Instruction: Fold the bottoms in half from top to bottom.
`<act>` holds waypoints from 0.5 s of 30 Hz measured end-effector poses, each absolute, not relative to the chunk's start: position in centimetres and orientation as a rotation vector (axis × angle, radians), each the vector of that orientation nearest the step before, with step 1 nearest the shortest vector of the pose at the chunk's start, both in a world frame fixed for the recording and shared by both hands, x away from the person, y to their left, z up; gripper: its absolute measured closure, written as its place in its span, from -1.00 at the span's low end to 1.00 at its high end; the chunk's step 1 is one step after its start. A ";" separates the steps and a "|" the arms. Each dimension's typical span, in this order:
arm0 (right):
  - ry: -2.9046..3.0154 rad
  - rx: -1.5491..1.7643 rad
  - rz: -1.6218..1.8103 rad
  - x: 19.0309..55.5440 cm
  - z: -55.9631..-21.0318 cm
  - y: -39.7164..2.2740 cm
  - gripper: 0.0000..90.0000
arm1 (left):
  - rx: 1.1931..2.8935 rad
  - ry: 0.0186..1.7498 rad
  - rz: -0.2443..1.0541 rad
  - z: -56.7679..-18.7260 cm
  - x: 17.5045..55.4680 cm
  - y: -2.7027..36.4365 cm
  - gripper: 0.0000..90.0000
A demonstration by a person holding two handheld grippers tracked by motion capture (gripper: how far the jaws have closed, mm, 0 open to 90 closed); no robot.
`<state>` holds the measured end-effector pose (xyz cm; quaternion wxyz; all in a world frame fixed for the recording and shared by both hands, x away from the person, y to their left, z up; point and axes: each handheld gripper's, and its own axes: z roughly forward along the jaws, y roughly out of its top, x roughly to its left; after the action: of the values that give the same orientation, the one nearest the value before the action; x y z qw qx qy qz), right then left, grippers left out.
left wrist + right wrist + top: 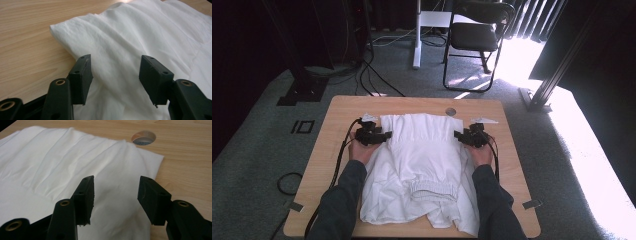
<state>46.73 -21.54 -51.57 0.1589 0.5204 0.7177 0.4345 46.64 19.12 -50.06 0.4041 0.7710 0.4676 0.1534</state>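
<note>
High view first: I see my left gripper (373, 135) at the left edge of the white garment (422, 165), and my right gripper (471, 136) at its right edge, both level with the garment's far part, just short of its far corners. In the left gripper view the jaws stand apart with nothing between them but cloth lying beneath; the garment's left edge runs just under the left-hand jaw, and its far left corner (53, 27) sits beyond the jaw tips on the bare wood. In the right gripper view the jaws are likewise spread wide, poised over the garment's right margin, gripping nothing. The garment's far right corner (157, 158) lies past the tips, and just beyond that corner is the round hole (143, 137) in the wooden table (512, 165). The garment lies spread across the table's middle, its gathered waistband (432, 189) on the near side between my forearms.
</note>
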 end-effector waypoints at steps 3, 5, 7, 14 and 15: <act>2.033 1.548 1.235 47.9 -51.8 -21.5 0.00 | 1.917 1.224 0.371 -50.3 47.4 18.8 -0.06; 2.032 1.585 1.209 48.6 -52.2 -21.3 0.01 | 1.930 1.239 0.365 -50.7 47.9 18.5 -0.07; 2.043 1.607 1.199 49.0 -53.0 -21.0 0.03 | 1.928 1.251 0.359 -51.1 48.3 18.1 -0.06; 2.099 1.589 1.109 48.9 -55.0 -19.6 0.48 | 2.002 1.273 0.293 -53.1 48.7 17.6 0.61; 2.099 1.572 1.082 48.7 -55.1 -19.4 0.53 | 2.008 1.269 0.292 -53.2 48.6 17.5 0.68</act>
<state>48.75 -19.40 -55.08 0.1516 0.5477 0.7313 0.3770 48.65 17.49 -53.15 0.3652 0.7810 0.4936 0.1137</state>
